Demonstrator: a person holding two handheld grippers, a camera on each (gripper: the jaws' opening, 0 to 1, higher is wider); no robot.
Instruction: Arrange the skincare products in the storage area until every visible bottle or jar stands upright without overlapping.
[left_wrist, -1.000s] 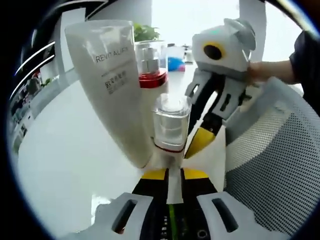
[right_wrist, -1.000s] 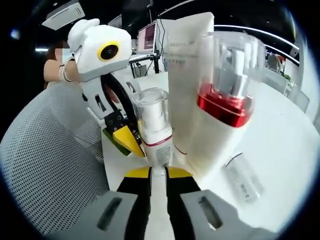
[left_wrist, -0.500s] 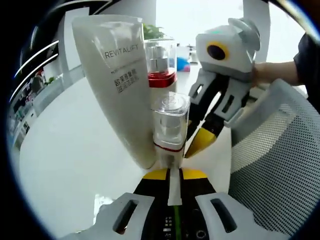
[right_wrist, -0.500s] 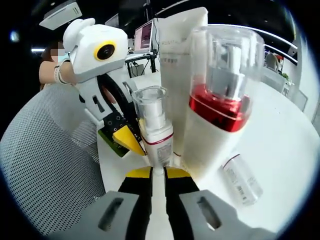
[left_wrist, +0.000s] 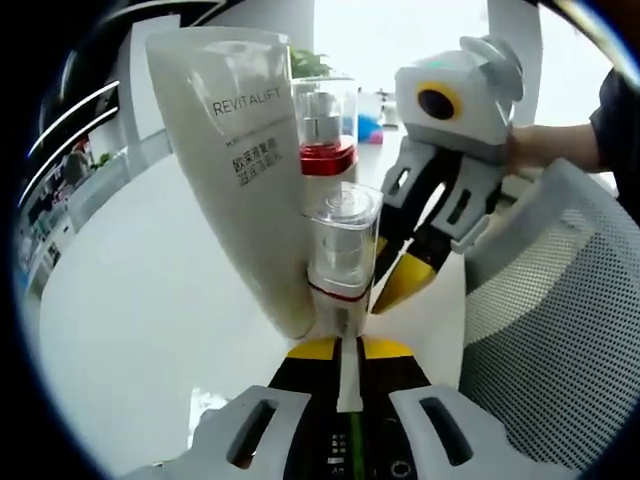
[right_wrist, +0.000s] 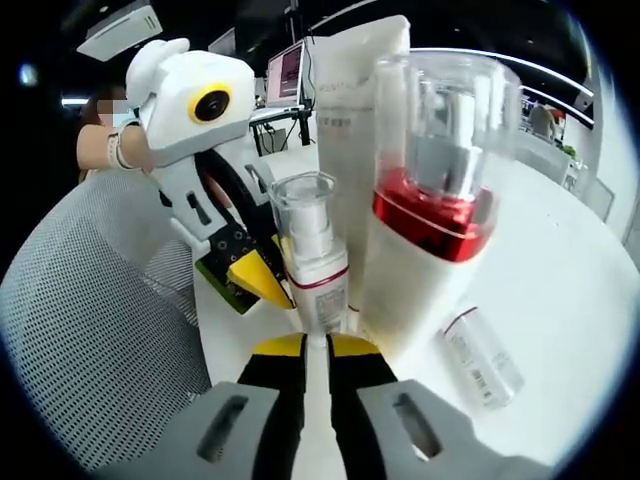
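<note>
A small white pump bottle (left_wrist: 343, 255) with a clear cap stands upright on the white table, straight ahead of both grippers' tips. Behind it stand a tall white tube (left_wrist: 240, 170) marked REVITALIFT and a white bottle with a red band (left_wrist: 325, 130) under a clear cap. My left gripper (left_wrist: 348, 350) shows a thin slit between its yellow tips, just short of the small bottle's base. In the right gripper view my right gripper (right_wrist: 315, 348) looks the same before the small bottle (right_wrist: 312, 265), with the left gripper (right_wrist: 255, 282) close at its left. The red-banded bottle (right_wrist: 430, 210) stands right.
A small clear vial (right_wrist: 482, 357) lies flat on the table to the right of the red-banded bottle. A white mesh wall (left_wrist: 545, 330) rises beside the bottles, also (right_wrist: 90, 330). A person's hand (left_wrist: 535, 145) holds the right gripper (left_wrist: 402, 285). Desks and a monitor stand far behind.
Both views have edged a little closer to the bottles, so the camera moved. The bottles and the lying vial stay where they were.
</note>
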